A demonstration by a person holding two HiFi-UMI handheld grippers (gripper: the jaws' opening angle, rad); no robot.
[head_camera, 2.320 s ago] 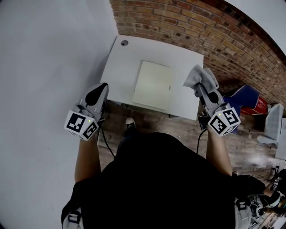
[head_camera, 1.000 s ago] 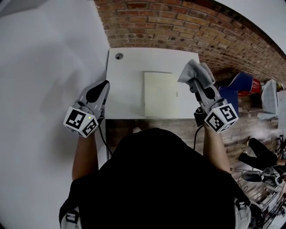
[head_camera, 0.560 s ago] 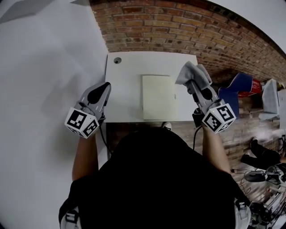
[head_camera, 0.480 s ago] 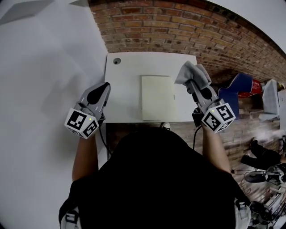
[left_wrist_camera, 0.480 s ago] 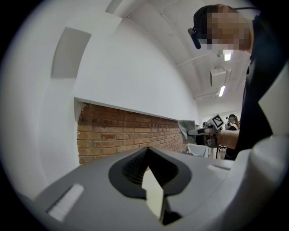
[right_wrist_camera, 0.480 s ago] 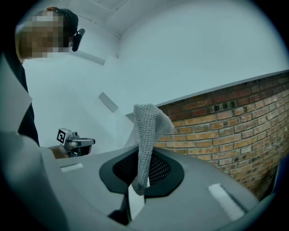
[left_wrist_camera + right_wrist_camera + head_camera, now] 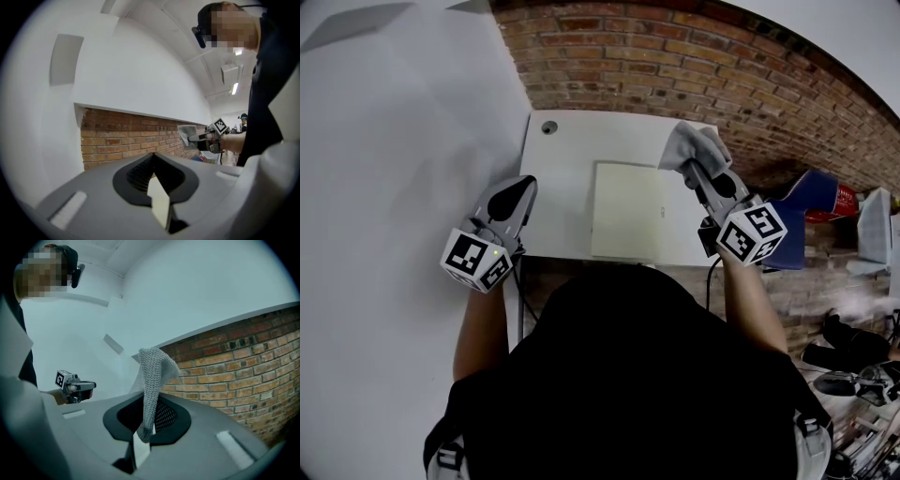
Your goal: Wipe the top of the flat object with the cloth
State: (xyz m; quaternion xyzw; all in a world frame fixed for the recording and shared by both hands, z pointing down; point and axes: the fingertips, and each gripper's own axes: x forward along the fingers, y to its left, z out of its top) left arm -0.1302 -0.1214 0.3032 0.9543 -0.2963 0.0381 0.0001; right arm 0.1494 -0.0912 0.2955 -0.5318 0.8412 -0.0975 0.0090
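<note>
By a white table (image 7: 567, 173), right gripper (image 7: 690, 169) jaws pinch grey cloth (image 7: 687, 145); left gripper (image 7: 526, 185) jaws closed, empty.

Layout, seen from your head. The table (image 7: 562, 187) stands with its far edge toward the brick wall (image 7: 675, 56) and its left edge beside a plain wall (image 7: 403, 141). The flat object (image 7: 626, 211) lies on the table, right of centre, close to the near edge. A round hole (image 7: 548, 127) sits in the table's far left corner. Your right gripper (image 7: 687, 169) has the cloth (image 7: 689, 145) pinched between its jaws, above the table's far right part, just right of the flat object. Your left gripper (image 7: 528, 181) hangs over the table's left edge, apart from the flat object.
</note>
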